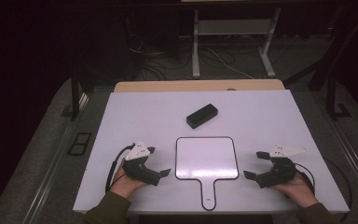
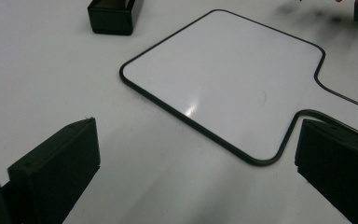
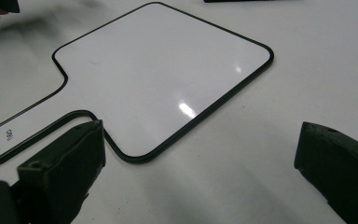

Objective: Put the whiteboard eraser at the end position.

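A white paddle-shaped board with a black rim [image 1: 206,157] [image 2: 223,79] [image 3: 163,74] lies flat near the table's front, handle toward me. A black rectangular block [image 1: 202,115] [image 2: 111,16] sits beyond it. My left gripper [image 1: 157,161] [image 2: 196,172] rests on the table left of the board, jaws wide open with bare table between them. On the board's right side my right gripper [image 1: 256,164] [image 3: 200,172] is also open, holding nothing, its left jaw close to the board's corner.
The white tabletop [image 1: 135,116] has free room left and right of the board. Behind it runs a wooden strip [image 1: 196,86], then dark floor with cables and a desk's metal legs [image 1: 196,51].
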A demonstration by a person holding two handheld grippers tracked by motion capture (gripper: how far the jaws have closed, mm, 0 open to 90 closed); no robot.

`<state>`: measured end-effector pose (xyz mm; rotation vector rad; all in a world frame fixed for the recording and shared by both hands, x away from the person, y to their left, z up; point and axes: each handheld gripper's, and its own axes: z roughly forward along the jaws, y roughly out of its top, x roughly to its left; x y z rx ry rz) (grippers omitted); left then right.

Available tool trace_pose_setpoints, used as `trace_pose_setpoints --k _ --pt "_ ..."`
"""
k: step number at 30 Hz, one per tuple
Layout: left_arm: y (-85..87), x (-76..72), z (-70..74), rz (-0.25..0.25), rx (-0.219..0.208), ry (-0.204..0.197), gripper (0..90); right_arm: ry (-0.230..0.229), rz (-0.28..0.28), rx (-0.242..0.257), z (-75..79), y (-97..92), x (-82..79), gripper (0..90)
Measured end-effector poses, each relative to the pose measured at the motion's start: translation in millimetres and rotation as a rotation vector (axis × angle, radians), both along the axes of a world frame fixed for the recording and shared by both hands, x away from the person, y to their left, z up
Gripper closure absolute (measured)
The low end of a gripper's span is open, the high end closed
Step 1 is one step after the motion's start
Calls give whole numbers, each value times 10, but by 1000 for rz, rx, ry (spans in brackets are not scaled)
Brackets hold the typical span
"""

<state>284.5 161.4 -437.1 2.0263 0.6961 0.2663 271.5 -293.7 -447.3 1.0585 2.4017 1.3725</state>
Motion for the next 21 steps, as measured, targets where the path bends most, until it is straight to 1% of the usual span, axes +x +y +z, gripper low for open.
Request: trace_pose_setpoints --k 7,12,18,21 --pt "89 -41 -55 13 -4 11 0 3 1 -5 -4 6 -1 7" --pt "81 -47 -69 12 -6 19 0 3 1 -7 -7 8 0 7" --pt "82 -41 -68 2 4 19 0 3 3 -8 -6 11 -5 7" --pt "76 -40 -66 3 1 18 0 3 3 -10 -8 12 -4 6"
